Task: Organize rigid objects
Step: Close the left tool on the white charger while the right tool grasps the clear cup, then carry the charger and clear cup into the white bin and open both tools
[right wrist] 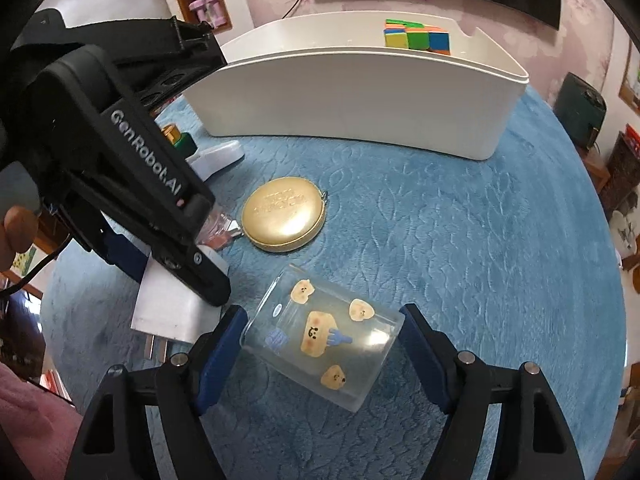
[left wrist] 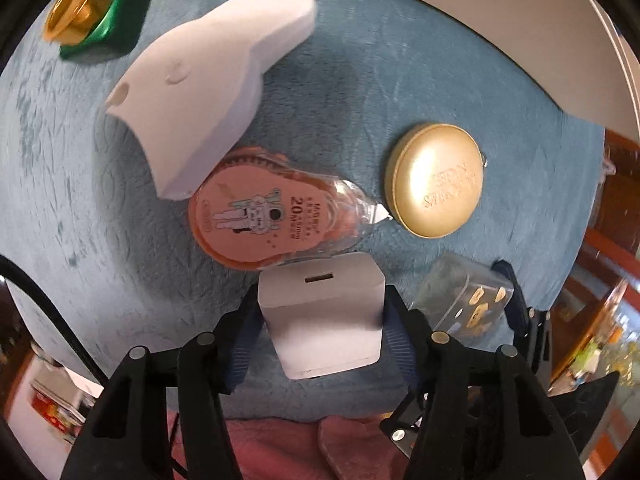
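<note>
Left gripper fingers clenched on the white charger, right gripper fingers released astride the clear sticker box lying on the blue counter; square both grips before lifting toward the white bin.

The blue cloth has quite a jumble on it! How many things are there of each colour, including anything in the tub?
White: 3, the charger block, the curved plastic piece and the tub
Gold: 1, the round tin
Green and gold: 1, the cap
Pink: 1, the tape dispenser
Clear: 1, the sticker box
Multicoloured: 1, the puzzle cube
Total: 8
</note>
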`<action>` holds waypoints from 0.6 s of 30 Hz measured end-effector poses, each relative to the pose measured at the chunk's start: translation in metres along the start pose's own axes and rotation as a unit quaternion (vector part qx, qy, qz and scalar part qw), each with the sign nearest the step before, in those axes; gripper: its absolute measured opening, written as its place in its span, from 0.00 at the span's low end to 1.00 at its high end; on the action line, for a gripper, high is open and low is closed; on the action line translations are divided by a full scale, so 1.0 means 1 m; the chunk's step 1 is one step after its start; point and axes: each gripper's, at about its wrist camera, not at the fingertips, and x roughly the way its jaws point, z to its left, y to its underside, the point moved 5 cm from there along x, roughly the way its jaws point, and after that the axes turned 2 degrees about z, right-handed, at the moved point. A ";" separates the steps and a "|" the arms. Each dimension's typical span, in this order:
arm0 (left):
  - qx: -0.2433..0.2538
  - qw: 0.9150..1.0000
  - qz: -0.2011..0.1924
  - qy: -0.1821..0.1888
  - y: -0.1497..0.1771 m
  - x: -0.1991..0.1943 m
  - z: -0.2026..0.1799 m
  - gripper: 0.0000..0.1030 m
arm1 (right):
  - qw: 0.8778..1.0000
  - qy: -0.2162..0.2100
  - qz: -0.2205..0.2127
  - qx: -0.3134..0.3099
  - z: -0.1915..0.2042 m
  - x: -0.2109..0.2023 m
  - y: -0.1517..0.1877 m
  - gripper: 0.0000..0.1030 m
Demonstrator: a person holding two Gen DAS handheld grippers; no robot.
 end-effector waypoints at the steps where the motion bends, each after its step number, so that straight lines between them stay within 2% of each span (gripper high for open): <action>1: -0.003 1.000 0.000 0.000 0.001 0.000 0.000 0.60 | 1.000 -0.002 0.002 0.000 0.000 -0.001 0.001 0.76; 6: -0.007 1.000 -0.011 -0.008 0.001 -0.002 0.003 0.59 | 1.000 -0.002 0.014 0.000 0.000 -0.006 0.005 0.76; 12: -0.027 0.999 -0.022 -0.014 0.026 -0.003 0.010 0.59 | 0.999 -0.009 0.032 0.021 -0.007 -0.020 0.024 0.76; 18: -0.042 0.998 -0.047 -0.001 0.050 -0.010 0.026 0.58 | 0.999 -0.006 0.032 0.044 -0.017 -0.047 0.050 0.76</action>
